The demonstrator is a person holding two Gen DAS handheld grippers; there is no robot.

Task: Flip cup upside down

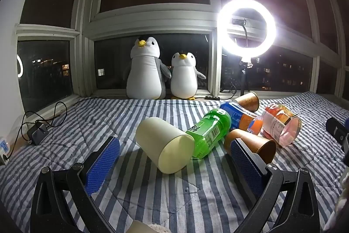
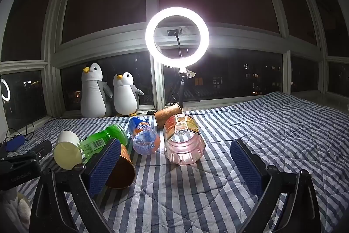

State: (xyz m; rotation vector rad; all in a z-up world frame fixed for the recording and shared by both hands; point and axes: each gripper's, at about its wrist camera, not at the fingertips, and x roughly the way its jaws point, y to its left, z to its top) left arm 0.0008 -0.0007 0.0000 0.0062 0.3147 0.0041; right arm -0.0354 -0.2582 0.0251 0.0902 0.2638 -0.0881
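A cream cup lies on its side on the striped bed cover, its flat base toward me; it also shows at the left of the right wrist view. My left gripper is open and empty, its blue pads either side of the cream cup, just short of it. A brown paper cup lies on its side behind the left gripper's right finger, and it shows partly hidden by a finger in the right wrist view. A second brown cup lies farther back. My right gripper is open and empty.
A green bottle, a blue-orange bottle and a clear pink bottle lie beside the cups. Two plush penguins and a lit ring light stand at the window. A charger and cable lie at the left.
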